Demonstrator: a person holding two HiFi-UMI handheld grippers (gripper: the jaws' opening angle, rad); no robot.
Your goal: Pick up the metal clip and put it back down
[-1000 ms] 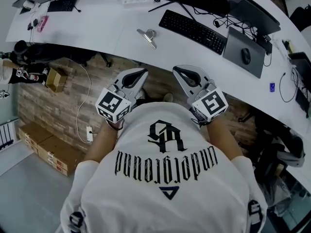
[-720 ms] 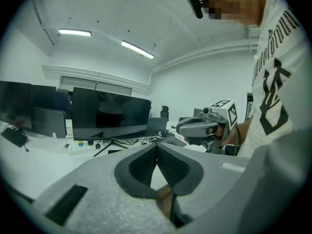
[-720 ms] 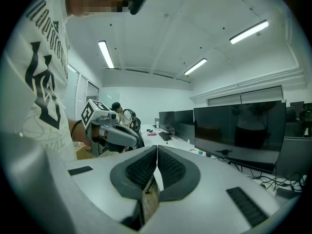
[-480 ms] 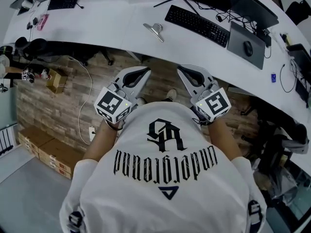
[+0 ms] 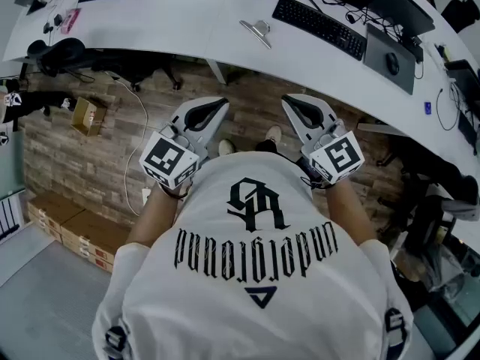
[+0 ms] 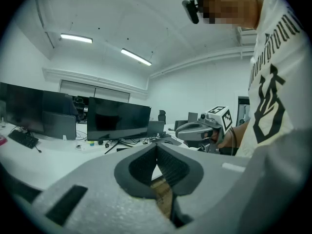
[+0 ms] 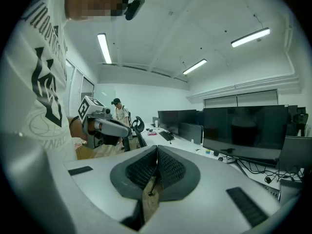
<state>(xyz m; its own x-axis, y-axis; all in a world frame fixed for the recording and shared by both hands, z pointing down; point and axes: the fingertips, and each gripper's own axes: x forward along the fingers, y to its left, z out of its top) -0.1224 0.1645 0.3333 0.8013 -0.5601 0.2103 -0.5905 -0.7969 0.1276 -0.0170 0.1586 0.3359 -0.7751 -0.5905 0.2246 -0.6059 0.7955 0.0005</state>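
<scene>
The metal clip [image 5: 256, 30] lies on the white desk [image 5: 187, 28] near its front edge, left of a black keyboard [image 5: 321, 25]. Both grippers are held close to the person's chest, well short of the desk and over the wooden floor. My left gripper [image 5: 223, 104] is shut with nothing between its jaws. My right gripper [image 5: 286, 100] is also shut and holds nothing. In the left gripper view the jaw tips [image 6: 157, 146] meet, and the right gripper [image 6: 202, 128] shows beyond them. In the right gripper view the tips [image 7: 157, 149] meet too. The clip is hidden in both gripper views.
A grey mouse pad with a mouse [image 5: 391, 62] lies right of the keyboard. Monitors [image 6: 118, 118] stand along the desk's back. An office chair [image 5: 60, 53] sits under the desk at left, cardboard boxes [image 5: 86, 116] are on the floor. A person [image 7: 120, 114] stands far off.
The head view has drawn back from the desk, so the clip and keyboard now sit higher and further away. Both grippers stay shut near the chest.
</scene>
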